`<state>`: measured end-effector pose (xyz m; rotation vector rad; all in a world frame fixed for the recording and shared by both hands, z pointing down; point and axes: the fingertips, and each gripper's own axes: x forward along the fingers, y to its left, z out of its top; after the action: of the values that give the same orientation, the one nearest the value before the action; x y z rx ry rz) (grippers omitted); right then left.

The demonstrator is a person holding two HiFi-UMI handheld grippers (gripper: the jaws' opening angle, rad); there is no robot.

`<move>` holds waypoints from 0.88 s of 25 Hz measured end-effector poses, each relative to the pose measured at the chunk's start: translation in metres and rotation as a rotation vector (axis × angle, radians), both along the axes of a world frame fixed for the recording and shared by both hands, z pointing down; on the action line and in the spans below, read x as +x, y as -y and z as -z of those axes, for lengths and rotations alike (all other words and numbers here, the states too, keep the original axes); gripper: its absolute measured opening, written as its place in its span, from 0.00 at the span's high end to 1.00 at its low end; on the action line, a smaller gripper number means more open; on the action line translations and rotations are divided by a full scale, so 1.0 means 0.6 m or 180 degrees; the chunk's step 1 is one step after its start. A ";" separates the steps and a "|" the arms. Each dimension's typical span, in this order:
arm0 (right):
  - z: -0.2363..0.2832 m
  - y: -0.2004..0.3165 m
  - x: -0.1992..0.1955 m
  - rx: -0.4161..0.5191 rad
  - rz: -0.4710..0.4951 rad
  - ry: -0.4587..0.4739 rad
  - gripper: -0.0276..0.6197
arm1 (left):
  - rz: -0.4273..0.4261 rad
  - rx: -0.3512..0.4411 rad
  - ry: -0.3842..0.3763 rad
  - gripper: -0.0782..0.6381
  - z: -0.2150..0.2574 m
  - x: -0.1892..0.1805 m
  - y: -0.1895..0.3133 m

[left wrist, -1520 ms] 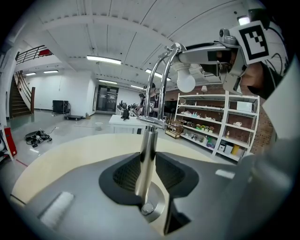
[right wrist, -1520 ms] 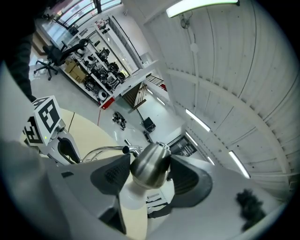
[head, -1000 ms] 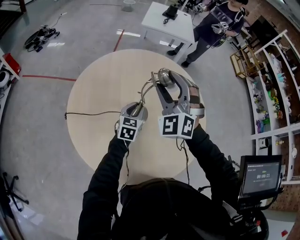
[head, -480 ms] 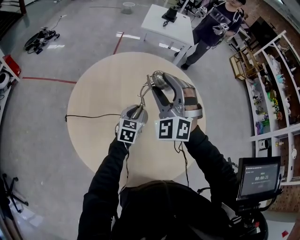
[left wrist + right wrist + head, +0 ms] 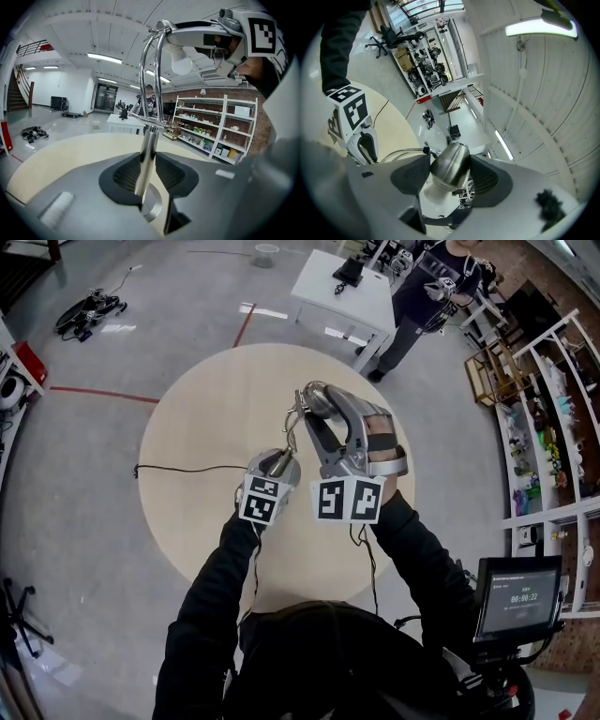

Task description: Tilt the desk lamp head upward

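My left gripper (image 5: 147,176) pinches the lamp stem (image 5: 149,140) near the round table's (image 5: 206,409) centre. At one o'clock from it, my right gripper (image 5: 449,180) clamps the lamp head (image 5: 451,159) (bulb (image 5: 181,60) showing).

1. 1 chrome metal desk lamp (image 5: 316,401), 1 round white bulb (image 5: 182,63) in its head
2. 2 grey two-jaw grippers with black-and-white marker cubes: left gripper (image 5: 149,174), right gripper (image 5: 450,171)
3. 2 tables: 1 round light-wood table (image 5: 206,427), 1 white rectangular table (image 5: 347,301)
4. 1 thin black cable (image 5: 187,468) on the round table
5. 2 red tape lines on the floor: long red line (image 5: 98,393), short red line (image 5: 246,324)
6. 1 standing person in dark clothes (image 5: 427,292)
7. 1 small dark screen on a stand (image 5: 518,592)
8. 1 white open shelf rack (image 5: 548,504)
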<state>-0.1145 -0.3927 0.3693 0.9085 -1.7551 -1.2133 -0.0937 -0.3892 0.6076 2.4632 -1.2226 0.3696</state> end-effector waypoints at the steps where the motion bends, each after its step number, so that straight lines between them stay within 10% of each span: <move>1: 0.000 0.000 -0.002 0.0006 0.0007 -0.0007 0.52 | 0.0004 -0.0002 -0.0007 0.74 0.001 0.000 0.000; 22: -0.004 -0.006 -0.030 0.0010 0.0104 0.0001 0.52 | 0.0013 -0.0013 -0.0044 0.74 0.000 -0.004 -0.002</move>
<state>-0.1323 -0.3890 0.3715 0.8849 -1.7752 -1.2372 -0.0959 -0.3879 0.6078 2.4553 -1.2200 0.3529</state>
